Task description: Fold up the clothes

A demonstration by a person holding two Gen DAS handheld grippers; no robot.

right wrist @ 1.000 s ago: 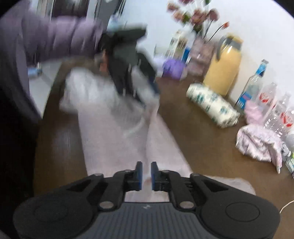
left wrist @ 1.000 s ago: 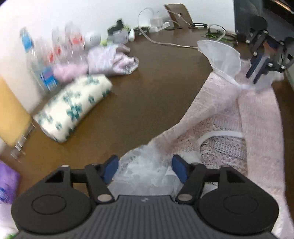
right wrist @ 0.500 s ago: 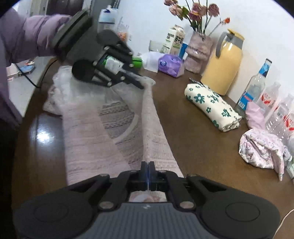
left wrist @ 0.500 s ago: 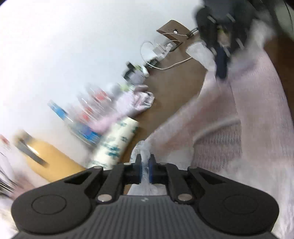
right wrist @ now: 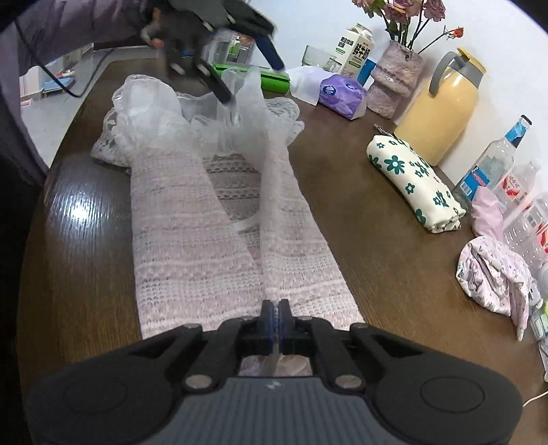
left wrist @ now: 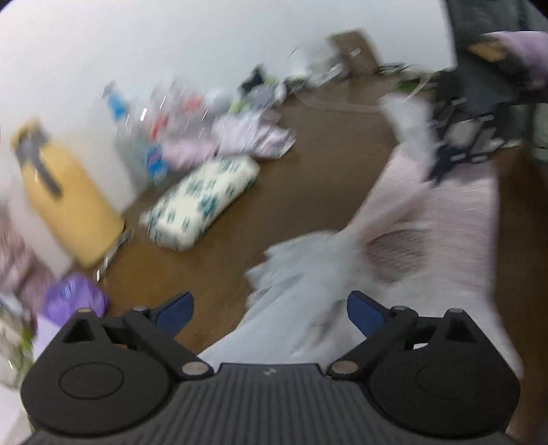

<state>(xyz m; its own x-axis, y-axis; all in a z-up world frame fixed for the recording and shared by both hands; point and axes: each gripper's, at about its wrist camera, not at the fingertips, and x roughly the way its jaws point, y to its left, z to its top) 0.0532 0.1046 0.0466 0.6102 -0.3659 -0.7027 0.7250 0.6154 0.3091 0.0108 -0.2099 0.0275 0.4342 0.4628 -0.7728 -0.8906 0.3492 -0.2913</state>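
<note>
A pink knit garment (right wrist: 191,246) lies lengthwise on the brown table (right wrist: 370,205), with a white lace trim (right wrist: 147,102) bunched at its far end. My right gripper (right wrist: 274,308) is shut on a raised ridge of the pink knit at the near end. At the far end my left gripper (right wrist: 246,73) hovers with its jaws opening wide. In the blurred left wrist view, the lace (left wrist: 301,270) lies loose between and below the left gripper's (left wrist: 269,308) blue pads, untouched by them. The right gripper (left wrist: 438,167) shows there as a dark blur at the upper right.
Along the table's right side stand a folded floral cloth (right wrist: 414,181), a yellow jug (right wrist: 441,113), plastic bottles (right wrist: 493,161) and a crumpled pink cloth (right wrist: 493,274). A purple tissue pack (right wrist: 342,96), a vase and a carton sit at the back. A person's sleeve (right wrist: 68,30) is at top left.
The left gripper, shut on the lace half a second ago, has opened wide and let it go. The right gripper closed on the pink knit and has stayed shut, sinking slightly.
</note>
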